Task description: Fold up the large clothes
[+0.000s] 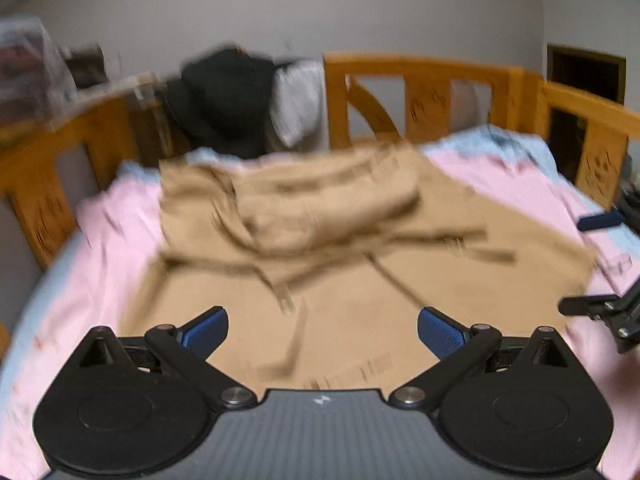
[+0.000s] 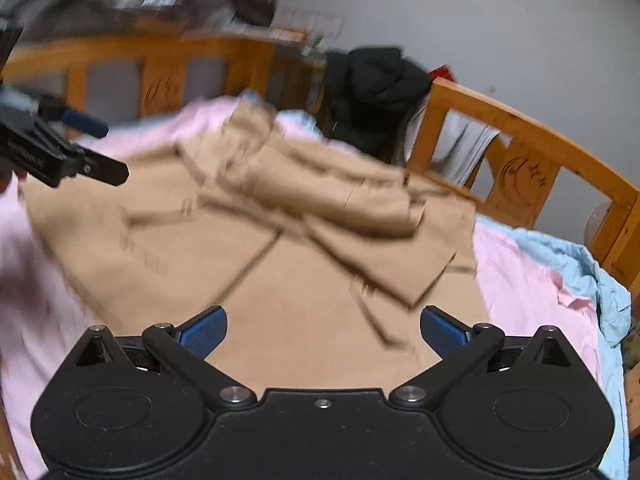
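A large tan coat point(image 1: 340, 240) lies spread on the bed, its upper part folded over itself in a thick bundle toward the headboard; the same tan coat point(image 2: 304, 240) fills the middle of the right wrist view. My left gripper point(image 1: 322, 330) hovers over the coat's near part, jaws wide apart, nothing between the blue pads point(image 1: 440, 332). My right gripper point(image 2: 323, 330) also stands open above the coat with empty blue pads point(image 2: 202, 334). Each gripper shows at the edge of the other's view. Both views are blurred.
A pink sheet point(image 1: 116, 240) and a light blue cover point(image 2: 576, 264) lie under the coat. An orange wooden bed rail point(image 1: 432, 80) rings the bed. Black clothing point(image 1: 228, 96) and a white garment point(image 1: 300, 100) hang over the rail. Cluttered shelves sit at the left.
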`<state>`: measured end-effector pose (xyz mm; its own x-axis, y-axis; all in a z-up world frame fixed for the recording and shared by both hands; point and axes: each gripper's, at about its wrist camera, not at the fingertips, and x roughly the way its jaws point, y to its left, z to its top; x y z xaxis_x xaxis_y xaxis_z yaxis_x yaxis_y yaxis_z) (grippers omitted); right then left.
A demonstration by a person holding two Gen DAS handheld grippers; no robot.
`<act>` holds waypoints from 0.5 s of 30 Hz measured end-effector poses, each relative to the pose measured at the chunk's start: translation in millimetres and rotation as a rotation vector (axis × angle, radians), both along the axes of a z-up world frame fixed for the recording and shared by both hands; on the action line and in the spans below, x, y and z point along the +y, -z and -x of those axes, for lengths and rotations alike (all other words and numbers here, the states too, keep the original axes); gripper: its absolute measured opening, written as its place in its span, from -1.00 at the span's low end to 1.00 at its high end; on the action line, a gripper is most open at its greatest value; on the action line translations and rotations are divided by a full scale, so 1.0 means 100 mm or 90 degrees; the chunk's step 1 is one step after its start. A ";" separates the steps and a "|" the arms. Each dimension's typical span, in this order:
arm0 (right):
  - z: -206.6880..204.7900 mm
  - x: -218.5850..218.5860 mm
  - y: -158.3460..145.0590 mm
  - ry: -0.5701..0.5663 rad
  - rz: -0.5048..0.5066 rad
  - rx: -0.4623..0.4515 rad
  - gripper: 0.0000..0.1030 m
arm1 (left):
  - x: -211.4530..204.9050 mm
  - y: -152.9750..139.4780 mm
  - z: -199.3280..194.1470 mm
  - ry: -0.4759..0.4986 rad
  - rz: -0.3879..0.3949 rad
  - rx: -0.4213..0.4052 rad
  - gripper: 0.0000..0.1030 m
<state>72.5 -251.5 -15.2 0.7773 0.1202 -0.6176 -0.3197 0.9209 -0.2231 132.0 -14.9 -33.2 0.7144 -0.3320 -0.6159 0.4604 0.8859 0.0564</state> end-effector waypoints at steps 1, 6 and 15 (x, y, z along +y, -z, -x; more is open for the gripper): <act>0.03 0.03 0.07 -0.010 0.014 0.010 0.99 | 0.00 0.07 0.02 0.002 0.001 0.019 0.99; 0.01 0.22 0.46 -0.051 0.098 0.081 0.99 | 0.05 0.30 0.11 0.013 0.006 0.072 0.99; 0.01 0.28 0.65 -0.038 0.113 0.070 0.97 | -0.08 0.46 0.29 0.083 -0.026 0.073 0.99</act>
<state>71.4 -223.7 -80.4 0.6985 0.0453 -0.7141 -0.4034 0.8492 -0.3408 102.6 -22.8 -78.8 0.5920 -0.3902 -0.7052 0.5760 0.8168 0.0315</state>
